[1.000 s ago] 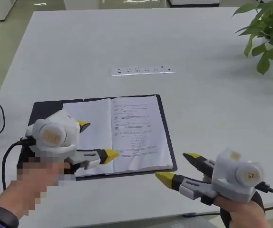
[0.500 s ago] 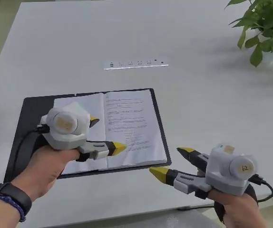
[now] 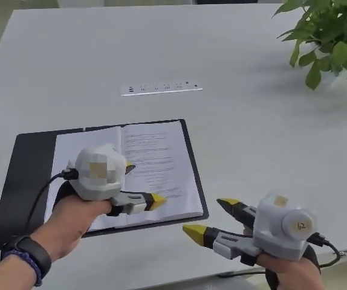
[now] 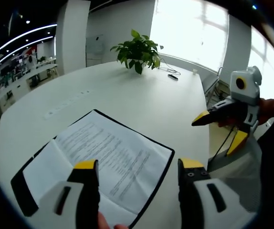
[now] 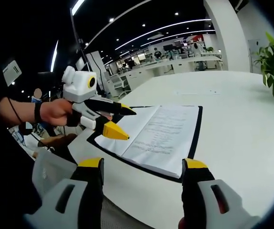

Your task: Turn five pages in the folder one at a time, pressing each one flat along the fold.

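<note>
Hands hold one gripper each, both angled low over the table (image 3: 264,127). The left hand (image 3: 71,219), with a dark wristband (image 3: 23,255) on its wrist, carries the left gripper (image 3: 143,182) pointing rightward across the folder (image 3: 22,175). Its jaws stand wide apart with nothing between them. The right hand (image 3: 285,273) holds the right gripper (image 3: 211,217) pointing leftward, jaws likewise spread wide and empty.

The folder lies open and flat beneath the left gripper. That gripper's forward yellow tip sits above the lower part of the right-hand page; whether it touches the paper cannot be told. The right gripper is off the folder, just beside its near right corner, tips aimed toward the page edge.

Counted:
- two grippers with four yellow-tipped jaws
- one folder showing two page faces
- one power strip (image 3: 160,89), well beyond the folder from both grippers
- one plant (image 3: 330,36), far beyond the right gripper

A second ago the left gripper's forward tip was at the fold; now it lies past the fold, over the right-hand page. The right gripper is by the same corner, jaws as wide as before, and the pages lie flat as they did.
</note>
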